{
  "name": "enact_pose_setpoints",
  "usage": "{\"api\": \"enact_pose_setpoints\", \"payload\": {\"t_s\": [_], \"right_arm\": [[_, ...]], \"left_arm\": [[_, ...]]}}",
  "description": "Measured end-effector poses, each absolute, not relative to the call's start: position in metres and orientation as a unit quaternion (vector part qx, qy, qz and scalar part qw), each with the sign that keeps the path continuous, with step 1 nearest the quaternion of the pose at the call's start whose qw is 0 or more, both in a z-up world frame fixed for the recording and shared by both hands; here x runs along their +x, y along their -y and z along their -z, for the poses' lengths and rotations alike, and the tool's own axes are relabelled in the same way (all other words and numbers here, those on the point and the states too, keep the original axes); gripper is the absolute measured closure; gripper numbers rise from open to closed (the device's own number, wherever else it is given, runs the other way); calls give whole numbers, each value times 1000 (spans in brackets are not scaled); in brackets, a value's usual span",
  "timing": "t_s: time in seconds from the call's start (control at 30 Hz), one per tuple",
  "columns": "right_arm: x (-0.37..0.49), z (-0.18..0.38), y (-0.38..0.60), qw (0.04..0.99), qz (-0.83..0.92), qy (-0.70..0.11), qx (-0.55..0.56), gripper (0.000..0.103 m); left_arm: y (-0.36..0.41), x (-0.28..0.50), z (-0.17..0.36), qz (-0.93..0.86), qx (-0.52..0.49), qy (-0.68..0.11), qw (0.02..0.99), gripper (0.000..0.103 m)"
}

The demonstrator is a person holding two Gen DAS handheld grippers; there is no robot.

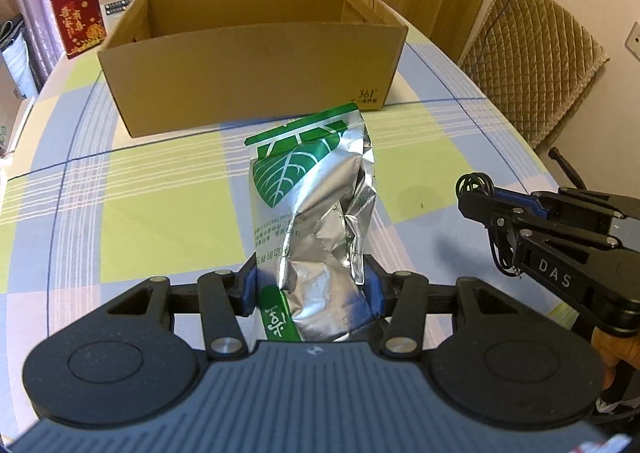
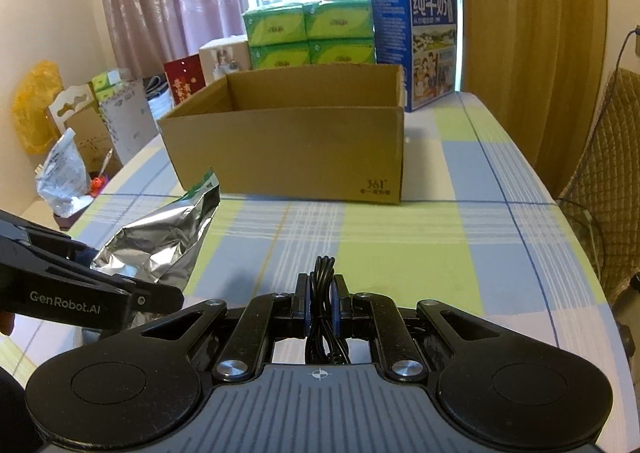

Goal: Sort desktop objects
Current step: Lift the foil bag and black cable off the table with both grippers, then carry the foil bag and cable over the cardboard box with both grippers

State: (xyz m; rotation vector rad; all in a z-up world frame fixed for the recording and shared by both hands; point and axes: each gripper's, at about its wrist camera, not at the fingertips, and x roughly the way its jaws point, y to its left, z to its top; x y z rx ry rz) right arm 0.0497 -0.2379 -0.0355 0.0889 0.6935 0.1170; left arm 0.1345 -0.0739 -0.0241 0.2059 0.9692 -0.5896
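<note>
Checked tablecloth (image 1: pixel 168 173) is spread under an open cardboard box (image 1: pixel 256 73) straight ahead. A foil pouch (image 1: pixel 316 209) is clamped lengthwise toward it by the left gripper (image 1: pixel 310 285); a coiled black cable (image 2: pixel 322 309) is pinched in the right gripper (image 2: pixel 320 309), equally near.

— Any lettering on the grippers?
— "DAS" on the right gripper (image 1: pixel 478 189), "GenRobot.AI" on the left gripper (image 2: pixel 132 253).
— Beyond the claw?
— "361°" on the cardboard box (image 2: pixel 376 186); "纯牛奶" on the blue milk carton (image 2: pixel 434 9) behind it.
</note>
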Motion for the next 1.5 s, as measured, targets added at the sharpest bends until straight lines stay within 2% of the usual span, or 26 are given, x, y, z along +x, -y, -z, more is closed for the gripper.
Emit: {"api": "enact_pose_setpoints", "payload": {"t_s": [0.7,1.2,1.5], "right_arm": [[58,-4,244,941,-68,-327,44,97],[104,-54,246,942,-97,-320,44,97],[134,-70,248,937,-105,-328,51,97]], "left_arm": [[66,133,-7,279,98,-436,850,58],[66,171,-55,284,116,-410,859,58],[70,191,-66,293,114,-414,854,58]]}}
